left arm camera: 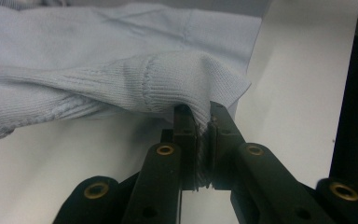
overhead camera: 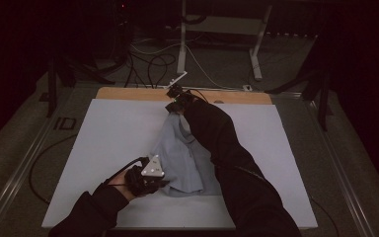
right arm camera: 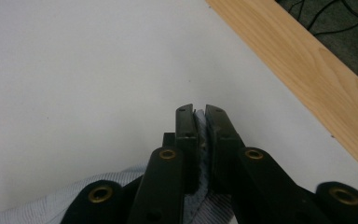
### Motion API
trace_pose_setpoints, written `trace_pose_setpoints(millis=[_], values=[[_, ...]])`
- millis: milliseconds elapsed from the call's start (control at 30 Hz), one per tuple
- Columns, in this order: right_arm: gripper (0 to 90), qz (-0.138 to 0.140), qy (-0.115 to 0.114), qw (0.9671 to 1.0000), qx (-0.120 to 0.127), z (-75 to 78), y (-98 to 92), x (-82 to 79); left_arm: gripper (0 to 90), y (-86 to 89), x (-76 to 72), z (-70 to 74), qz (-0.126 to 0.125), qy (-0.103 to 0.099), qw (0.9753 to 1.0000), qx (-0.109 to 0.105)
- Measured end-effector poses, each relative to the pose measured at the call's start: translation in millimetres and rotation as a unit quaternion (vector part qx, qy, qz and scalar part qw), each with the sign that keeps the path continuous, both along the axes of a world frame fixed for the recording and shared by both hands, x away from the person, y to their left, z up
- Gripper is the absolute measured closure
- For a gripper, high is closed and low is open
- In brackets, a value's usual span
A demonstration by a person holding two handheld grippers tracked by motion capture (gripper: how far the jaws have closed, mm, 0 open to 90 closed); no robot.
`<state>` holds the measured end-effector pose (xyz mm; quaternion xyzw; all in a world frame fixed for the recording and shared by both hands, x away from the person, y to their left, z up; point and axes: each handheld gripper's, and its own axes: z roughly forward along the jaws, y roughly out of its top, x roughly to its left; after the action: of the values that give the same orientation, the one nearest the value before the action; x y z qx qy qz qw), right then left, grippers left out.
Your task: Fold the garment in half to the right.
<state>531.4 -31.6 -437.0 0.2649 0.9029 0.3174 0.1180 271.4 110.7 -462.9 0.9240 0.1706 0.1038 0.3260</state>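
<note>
A pale blue knitted garment (overhead camera: 180, 158) lies stretched on the white table cover (overhead camera: 108, 138), running from the near middle toward the far edge. My left gripper (overhead camera: 162, 183) sits at its near-left corner, shut on the ribbed hem (left arm camera: 177, 86), which bunches up between the jaws. My right gripper (overhead camera: 174, 107) is reached out to the far end, shut on another edge of the garment (right arm camera: 202, 140), a thin strip of knit pinched between the jaws just above the white cover (right arm camera: 74, 84). The person's dark right sleeve (overhead camera: 227, 148) hides the garment's right side.
A wooden table edge (overhead camera: 128, 93) runs along the far side, close to my right gripper; its strip (right arm camera: 307, 65) shows to the right in the right gripper view. Cables (overhead camera: 148, 64) and white table legs (overhead camera: 181, 39) stand on the floor beyond. White cover spreads left and right of the garment.
</note>
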Motion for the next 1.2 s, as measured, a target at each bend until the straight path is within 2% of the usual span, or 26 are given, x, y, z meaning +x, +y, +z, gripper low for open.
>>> trace_pose_setpoints(millis=[133, 500, 933, 1100, 1200], values=[[85.3, -0.003, -0.003, 1.0000, 0.006, 5.4, -6.9, -1.0, 85.4, -10.4, 2.4, 8.6, -0.016, -0.006, 0.9998, 0.004], [85.3, -0.011, -0.015, 0.9997, 0.014, 16.9, -34.2, -2.9, 85.4, -39.6, 9.3, 18.6, -0.050, -0.013, 0.9987, 0.008], [85.3, -0.036, -0.015, 0.9988, 0.031, 18.6, -75.4, -1.6, 85.3, -74.0, 17.4, 21.5, -0.079, -0.016, 0.9967, 0.012], [85.3, -0.044, -0.013, 0.9984, 0.033, 18.4, -84.8, -0.6, 85.3, -84.7, 19.9, 20.9, -0.085, -0.015, 0.9962, 0.011], [85.2, -0.047, -0.011, 0.9981, 0.037, 16.6, -92.5, 1.0, 85.3, -96.2, 21.1, 20.4, -0.098, -0.019, 0.9948, 0.020]])
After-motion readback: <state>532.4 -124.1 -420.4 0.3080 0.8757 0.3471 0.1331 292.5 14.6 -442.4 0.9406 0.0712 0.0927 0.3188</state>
